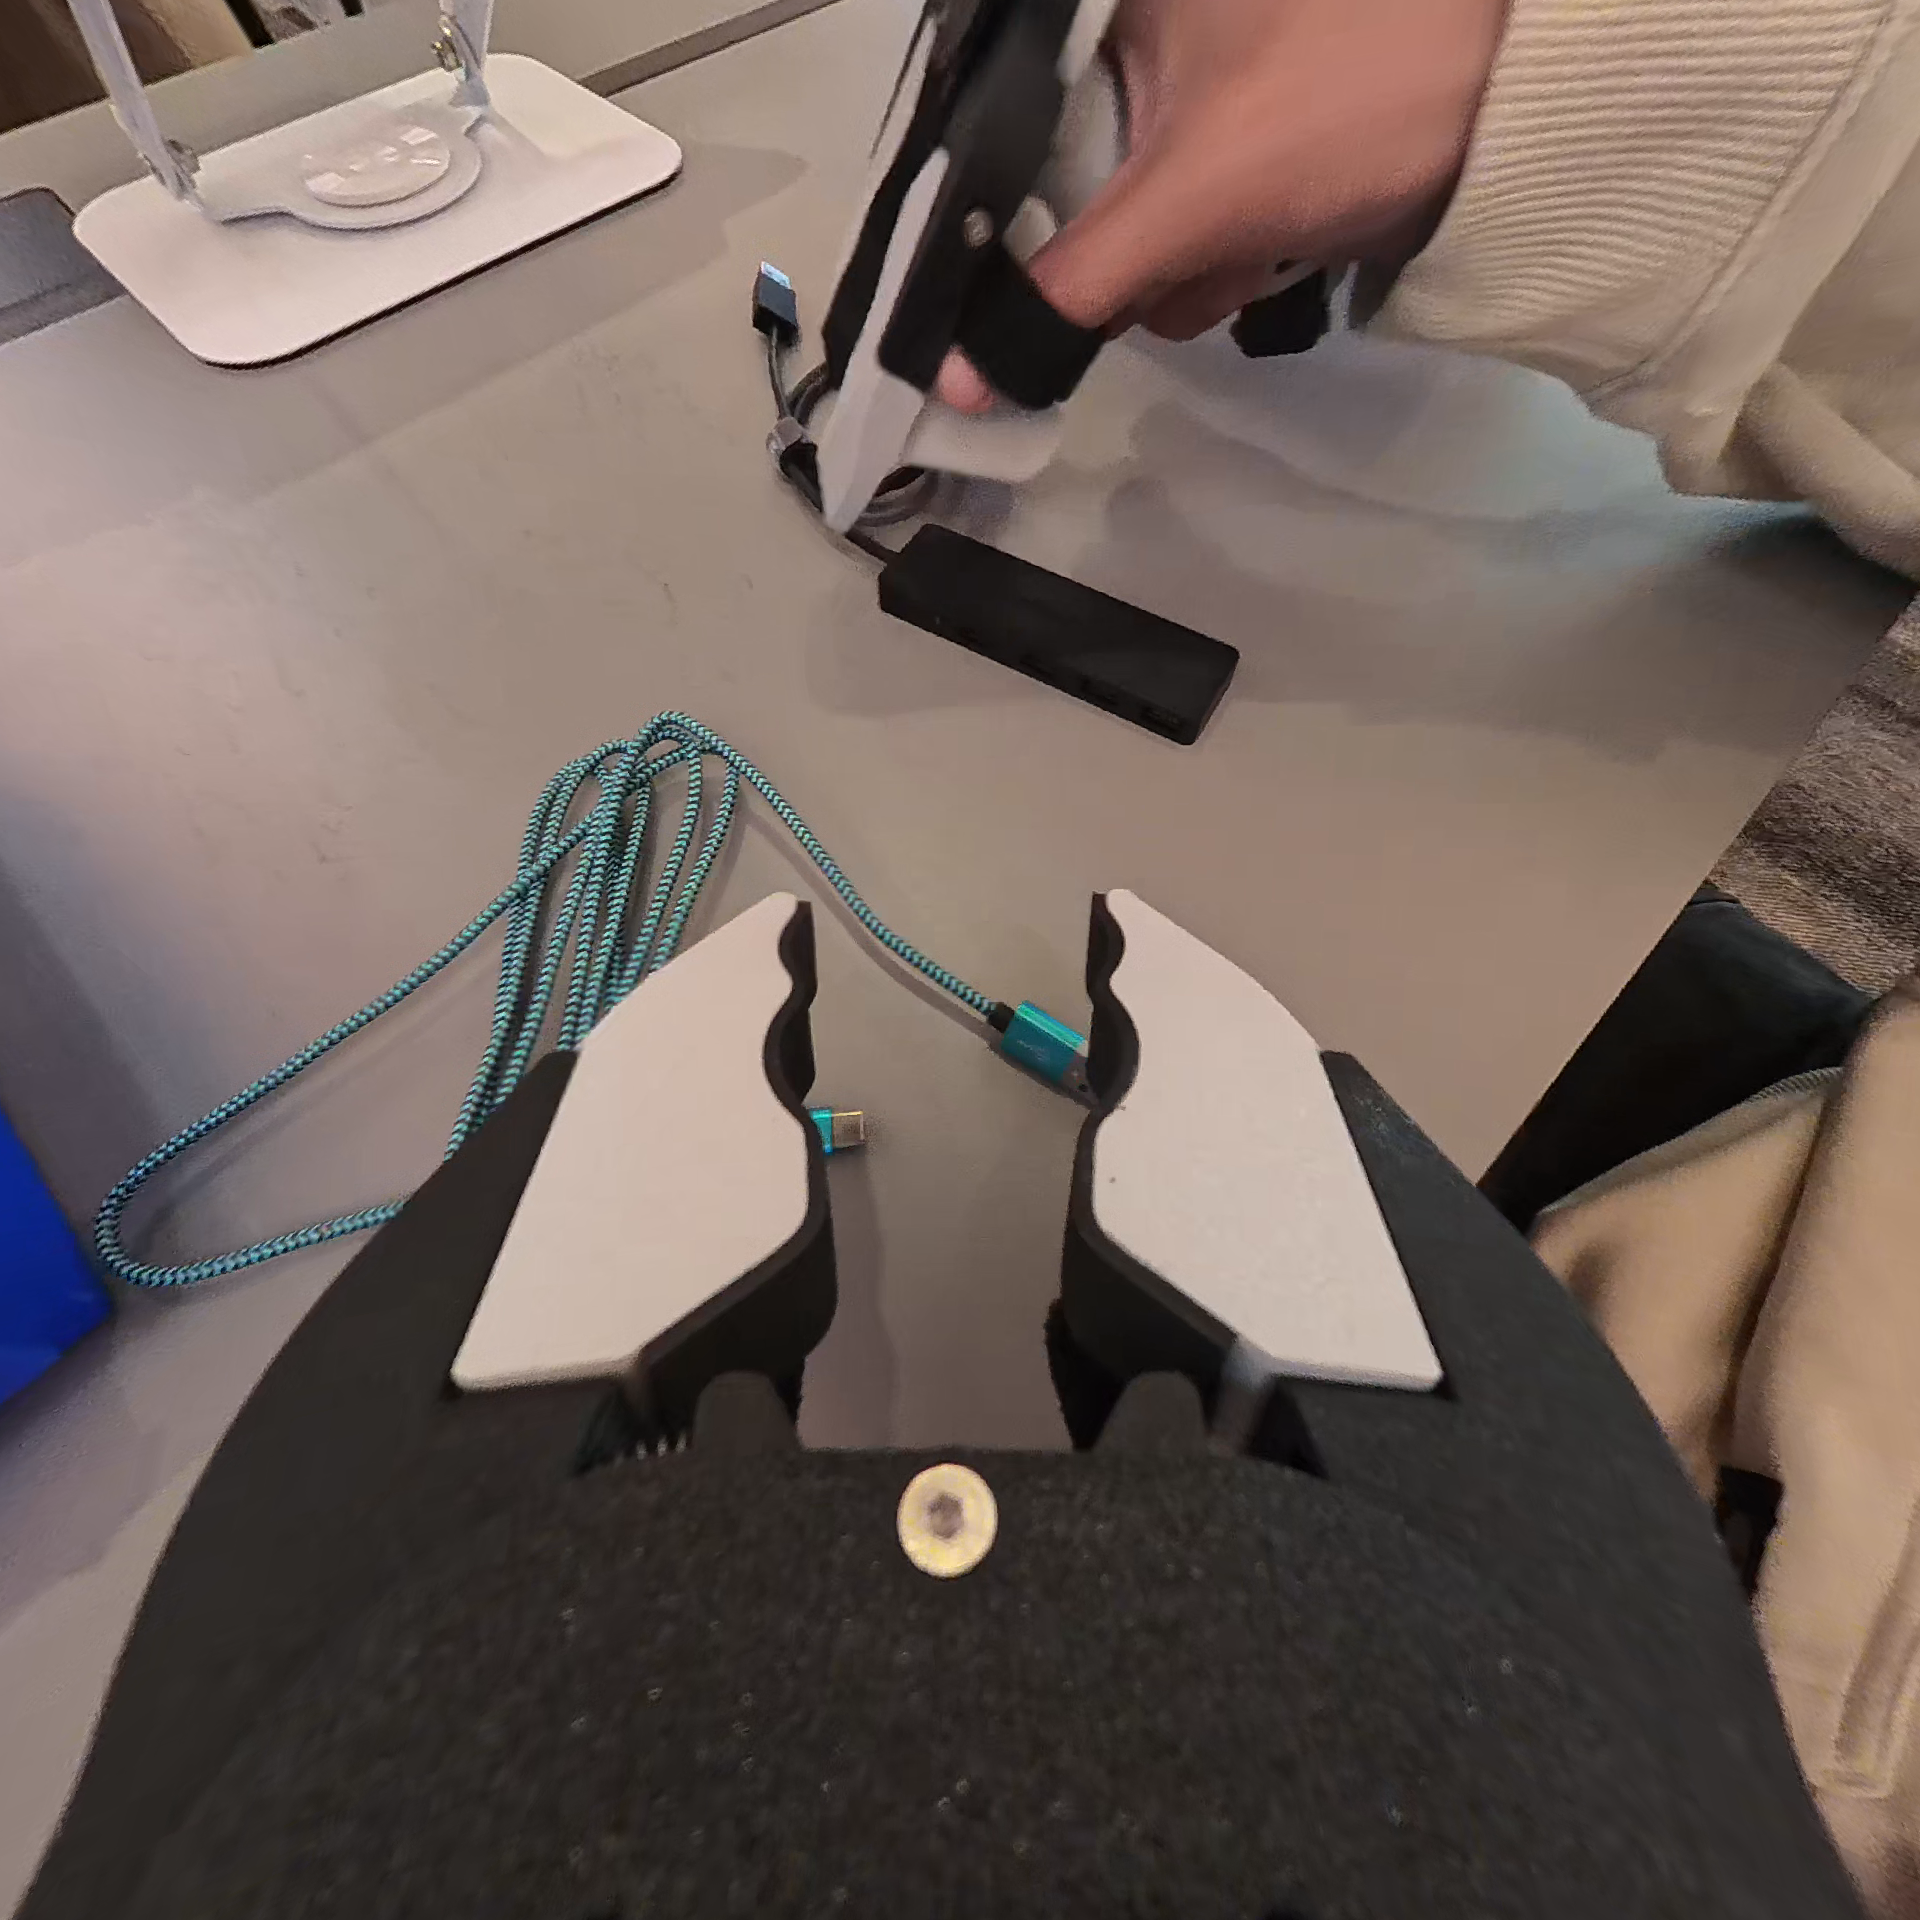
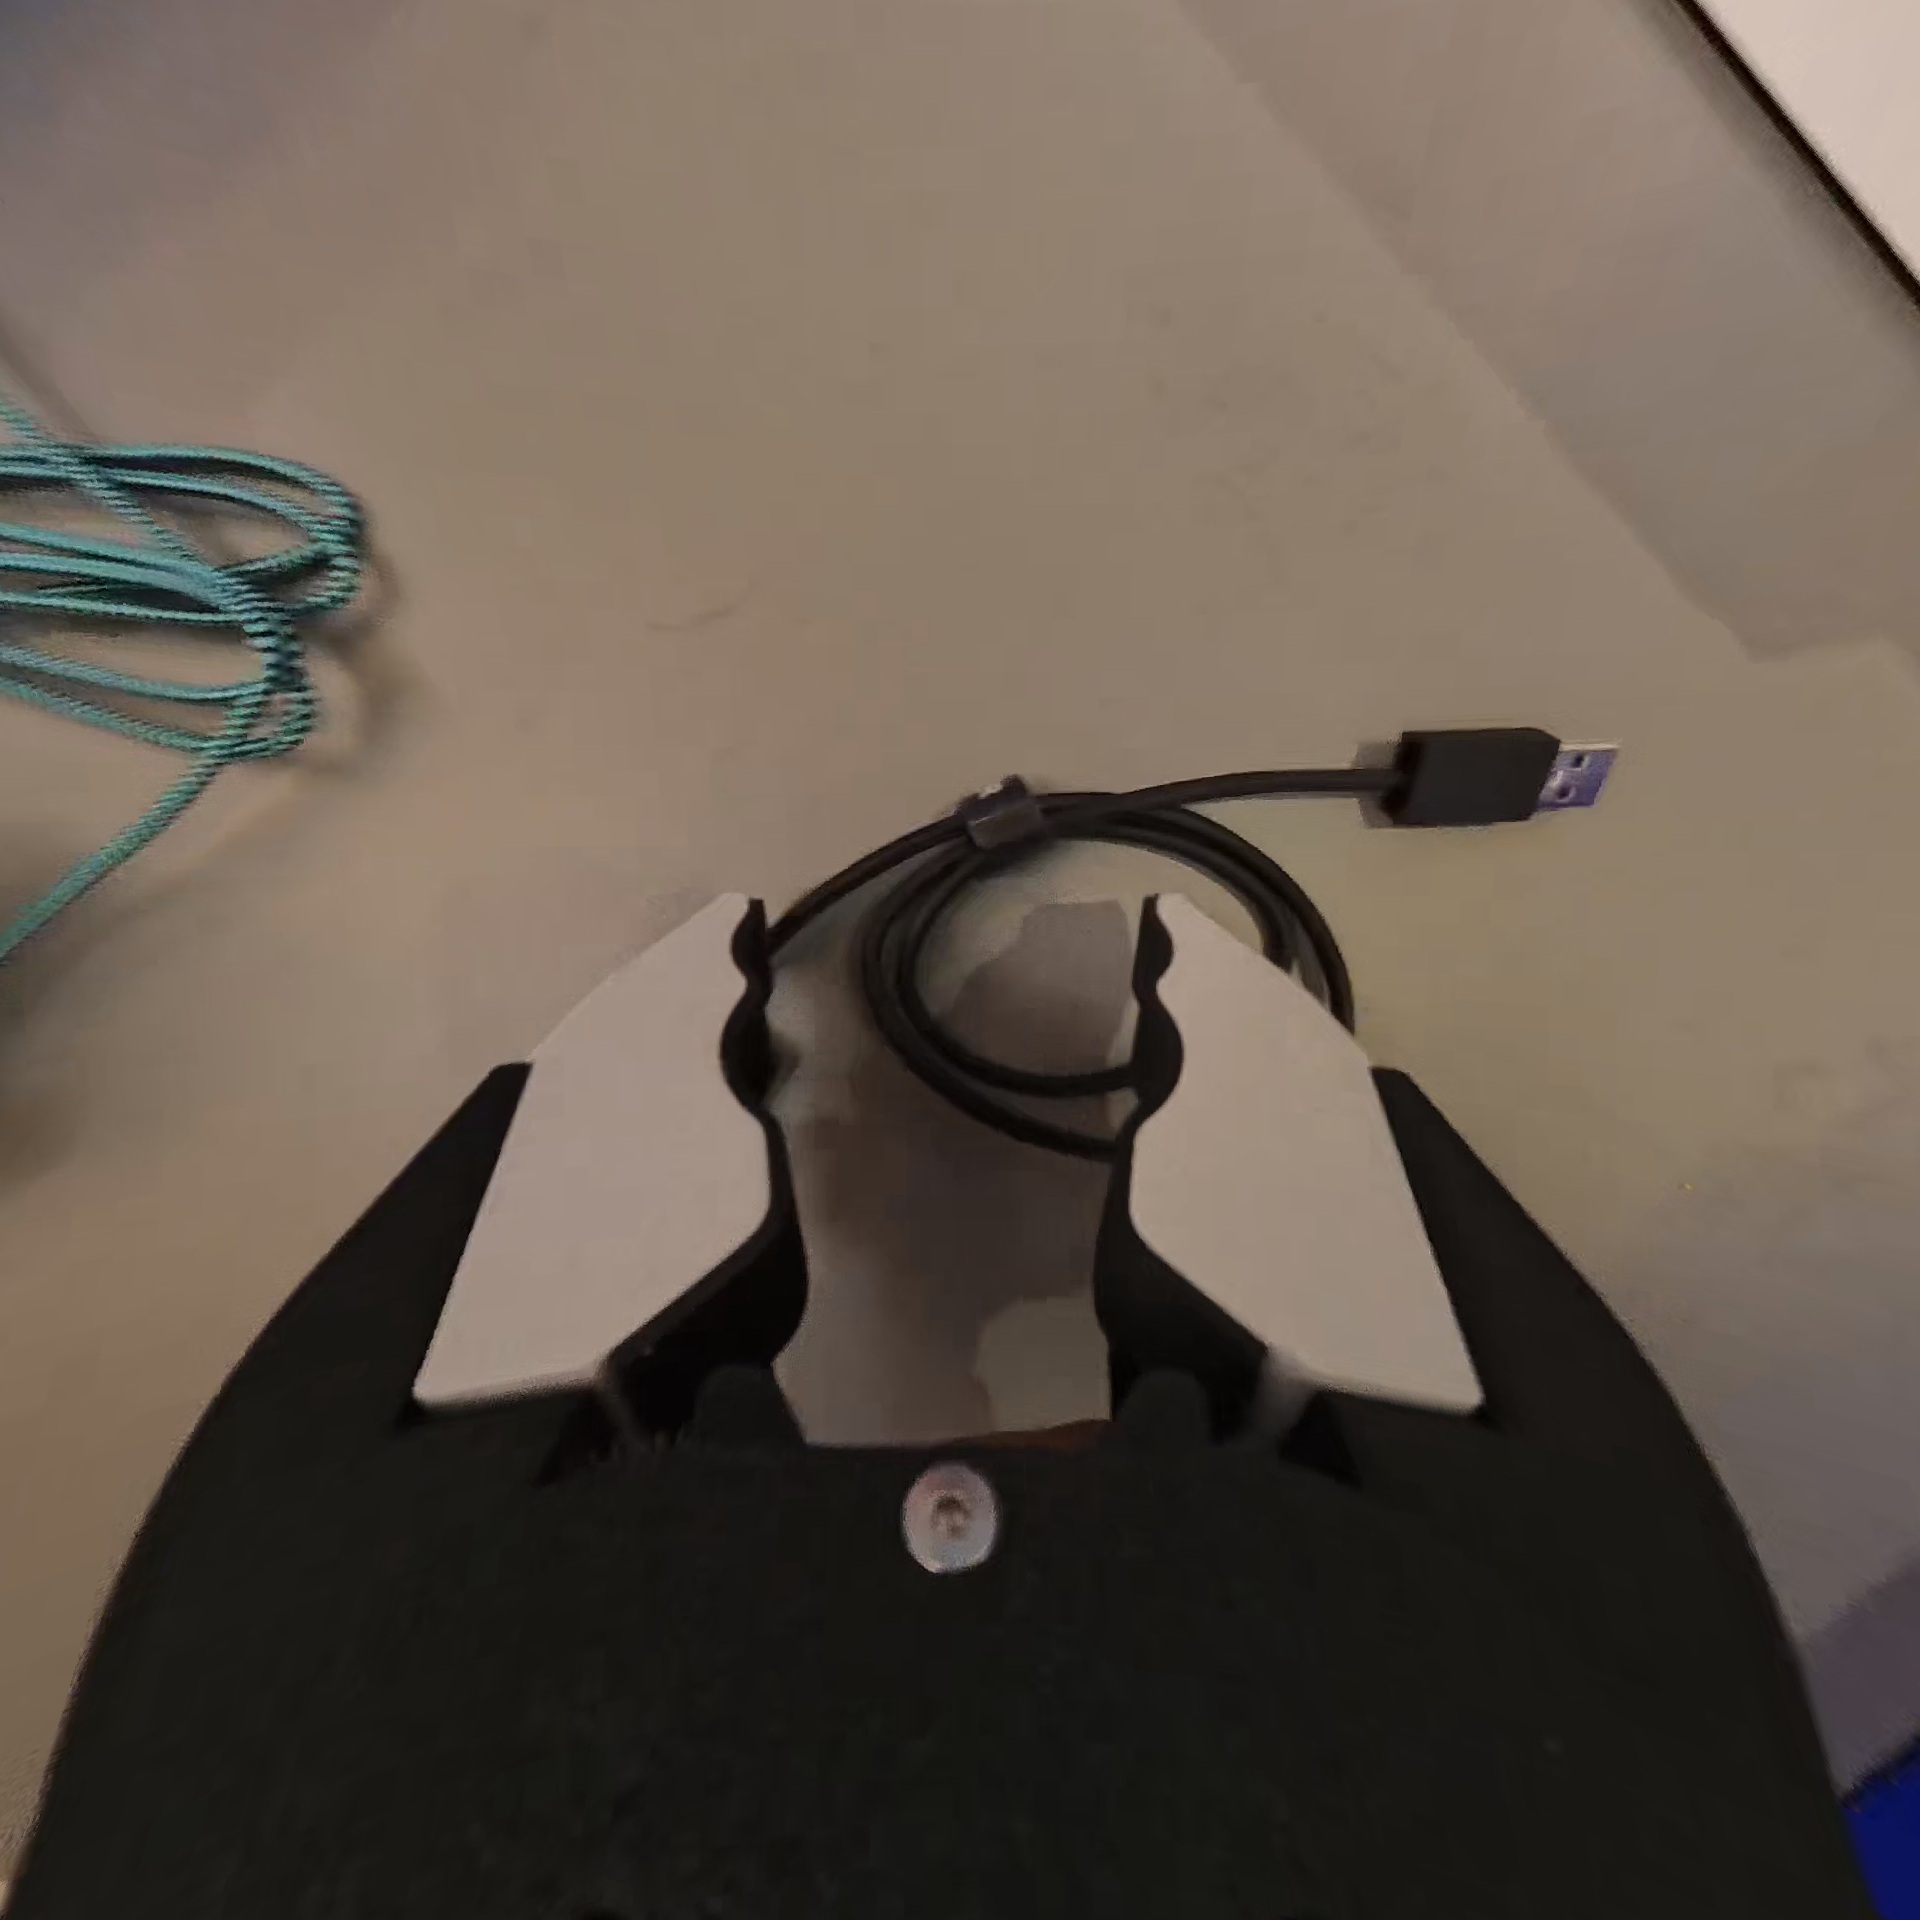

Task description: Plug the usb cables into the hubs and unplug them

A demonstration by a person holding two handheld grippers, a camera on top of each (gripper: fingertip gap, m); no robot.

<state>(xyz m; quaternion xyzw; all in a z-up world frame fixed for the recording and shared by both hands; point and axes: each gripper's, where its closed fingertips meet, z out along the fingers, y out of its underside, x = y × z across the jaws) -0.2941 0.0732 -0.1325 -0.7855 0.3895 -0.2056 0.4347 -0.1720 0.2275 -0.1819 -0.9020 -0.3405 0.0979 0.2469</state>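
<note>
Both sets of jaws spread, gripping nothing. Left gripper (image 1: 951, 920) low over the grey table (image 1: 312, 623), straddling the teal plug (image 1: 1042, 1041) of the braided cable (image 1: 582, 914), with its smaller end (image 1: 842, 1127) just beside the left finger. Right gripper (image 2: 951, 914) poised over the coiled black lead (image 2: 1091, 935), blue-tipped plug (image 2: 1496, 774) off to the right. Black hub (image 1: 1060, 634) flat on the table between the two, ports facing the left gripper. Probably light and limp cabling (braid likely grippy, loops prone to dragging), rigid only at the plug shells, so best pinched there on the flat sides, hub steadied against sliding
</note>
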